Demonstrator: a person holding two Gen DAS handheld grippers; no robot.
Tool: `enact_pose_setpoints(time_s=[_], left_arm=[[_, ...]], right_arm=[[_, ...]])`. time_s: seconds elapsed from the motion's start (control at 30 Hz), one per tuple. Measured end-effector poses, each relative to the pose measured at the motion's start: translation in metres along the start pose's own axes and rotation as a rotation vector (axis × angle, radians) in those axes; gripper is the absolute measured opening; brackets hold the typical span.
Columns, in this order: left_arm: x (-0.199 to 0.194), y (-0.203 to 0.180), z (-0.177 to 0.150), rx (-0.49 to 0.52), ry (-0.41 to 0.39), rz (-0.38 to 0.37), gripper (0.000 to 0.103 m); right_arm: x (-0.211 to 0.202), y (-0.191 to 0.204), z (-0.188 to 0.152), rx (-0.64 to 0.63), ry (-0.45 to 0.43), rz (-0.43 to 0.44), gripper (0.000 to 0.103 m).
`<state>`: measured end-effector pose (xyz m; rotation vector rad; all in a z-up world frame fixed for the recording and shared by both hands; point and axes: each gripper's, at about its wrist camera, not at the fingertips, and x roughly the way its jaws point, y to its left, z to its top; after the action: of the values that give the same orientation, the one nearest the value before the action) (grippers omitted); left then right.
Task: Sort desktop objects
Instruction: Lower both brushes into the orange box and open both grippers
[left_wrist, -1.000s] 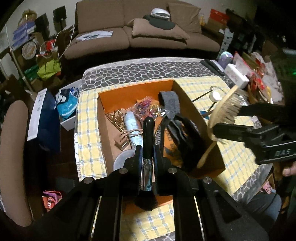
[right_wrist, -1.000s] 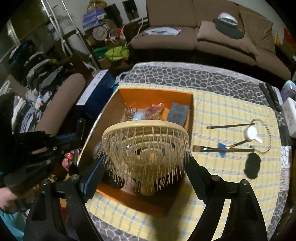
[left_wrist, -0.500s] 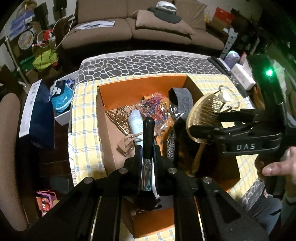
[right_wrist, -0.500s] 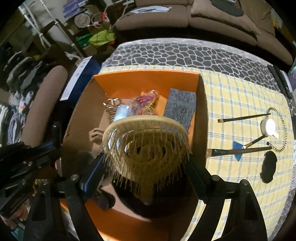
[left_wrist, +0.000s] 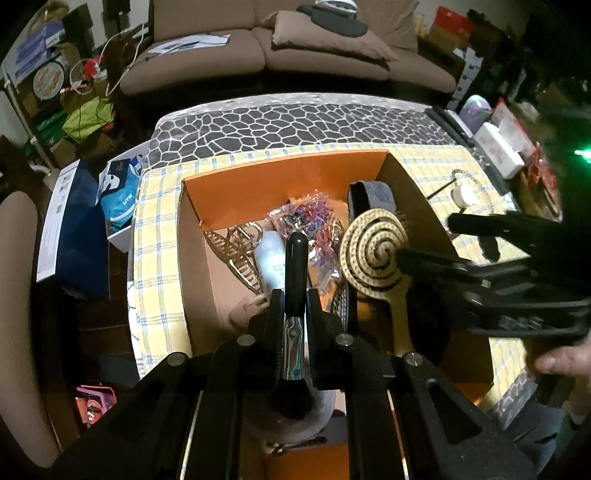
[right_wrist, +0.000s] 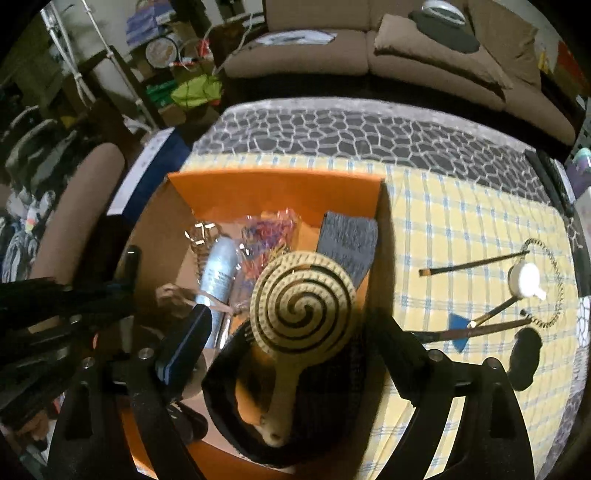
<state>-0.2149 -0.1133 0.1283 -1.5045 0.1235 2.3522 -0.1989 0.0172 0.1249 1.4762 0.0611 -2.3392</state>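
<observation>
Nearest the left wrist camera, the left gripper is clamped on a makeup brush, its pads pressing the shiny metal ferrule, with the black handle pointing forward over the orange box and the dark bristles toward the camera. The brush looks light and stiff along its handle (the bristle head is the soft part, best left untouched), so the ferrule or handle is the sensible place to pinch it.

In the right wrist view, the right gripper has just been opening its jaws; they now stand wide apart, and the wooden hairbrush lies below and between them inside the box, spiral back up, with neither pad appearing to press on it. It seems released, resting on a dark item near the box's front. Rigid and fairly light, it would be easiest to take by its narrow handle, since the broad round head calls for nearly the full span.

Farther in lie a pale bottle, a bag of coloured hair ties and a grey pad. On the checked cloth beyond the box, thin brushes and a small white jar are still unsorted.
</observation>
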Motion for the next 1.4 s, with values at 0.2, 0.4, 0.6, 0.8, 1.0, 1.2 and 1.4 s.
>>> enact_pose_setpoints(time_s=[0.2,0.4,0.6,0.8,1.0,1.2,1.4], left_arm=[[0.013,0.0,0.014,-0.008,0.003,0.01,0.011],[0.033,0.007,0.024,-0.06,0.014,-0.007,0.011],[0.056,0.013,0.029,-0.128,0.026,-0.026,0.011],[0.075,0.015,0.032,-0.157,0.042,-0.025,0.011],[0.076,0.012,0.029,-0.161,0.039,-0.042,0.011],[0.053,0.02,0.026,-0.186,0.016,-0.037,0.013],[0.019,0.023,0.012,-0.162,-0.015,0.035,0.044]], right_arm=[[-0.02,-0.001,-0.004,-0.033,-0.024,0.034,0.092],[-0.014,-0.003,-0.018,-0.066,-0.003,0.043,0.092],[-0.004,-0.005,-0.026,-0.102,0.015,0.031,0.092],[0.003,-0.007,-0.029,-0.12,0.022,0.025,0.092],[0.003,-0.004,-0.03,-0.138,0.018,0.016,0.092],[-0.001,-0.003,-0.033,-0.128,0.016,0.017,0.092],[-0.01,0.0,-0.038,-0.113,0.008,0.003,0.092]])
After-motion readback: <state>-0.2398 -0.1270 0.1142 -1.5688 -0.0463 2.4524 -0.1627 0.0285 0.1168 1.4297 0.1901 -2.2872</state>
